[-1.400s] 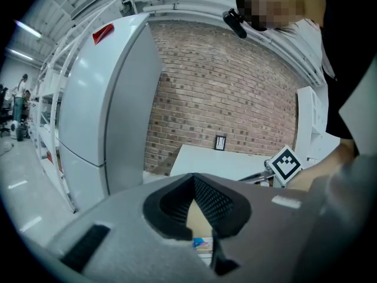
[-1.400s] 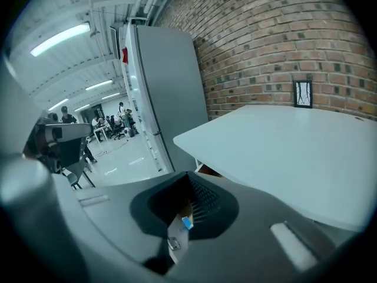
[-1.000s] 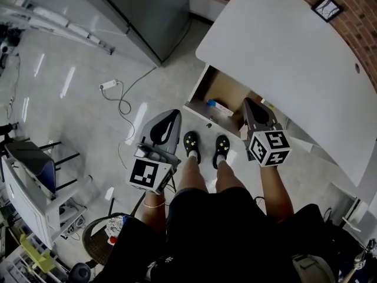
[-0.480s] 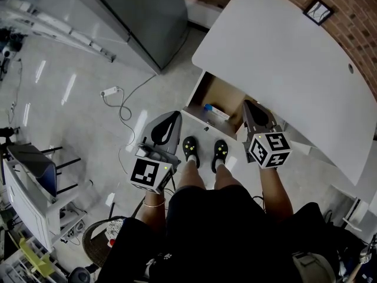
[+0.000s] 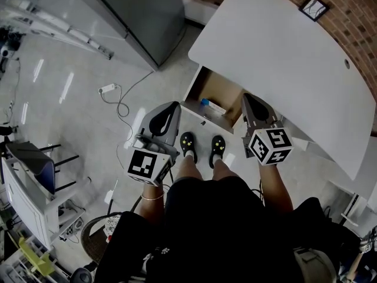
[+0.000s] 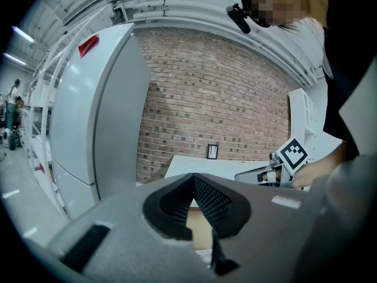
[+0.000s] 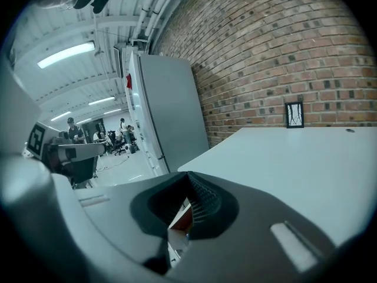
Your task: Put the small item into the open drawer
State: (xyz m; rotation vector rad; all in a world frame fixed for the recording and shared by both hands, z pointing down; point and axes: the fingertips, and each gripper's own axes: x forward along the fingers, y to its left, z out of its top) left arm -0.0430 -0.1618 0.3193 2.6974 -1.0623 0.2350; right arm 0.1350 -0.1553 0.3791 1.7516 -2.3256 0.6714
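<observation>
Stock as I read it off the feeds, left to right.

- Tall grey metal cabinet [image 5: 141, 10], far left. It carries a red label [image 6: 88, 45] whose print is too small to read.
- White power strip with trailing cable [image 5: 109, 87], on the floor, near the cabinet.
- Left gripper [image 5: 173, 106], held low beside the person's left leg and pointing away from the body. Its jaws are closed tip to tip with nothing between them. Its marker cube [image 5: 145, 165] shows a black-and-white square code, no letters.
- Open wooden-lined drawer [image 5: 219, 92], pulled out from under the table, just beyond the person's black shoes [image 5: 188, 143].
- Small white item with a blue end [image 5: 212, 106], lying inside the drawer near its front panel.
- Right gripper [image 5: 246, 98], forearm straight down, nose over the drawer's right edge. Its jaws are pressed together and empty. Its cube [image 5: 269, 147] also bears a code only.
- Curved white table [image 5: 283, 63], right.
- Small black-framed picture [image 5: 311, 7], on the table's far edge by the brick wall [image 5: 353, 16].
</observation>
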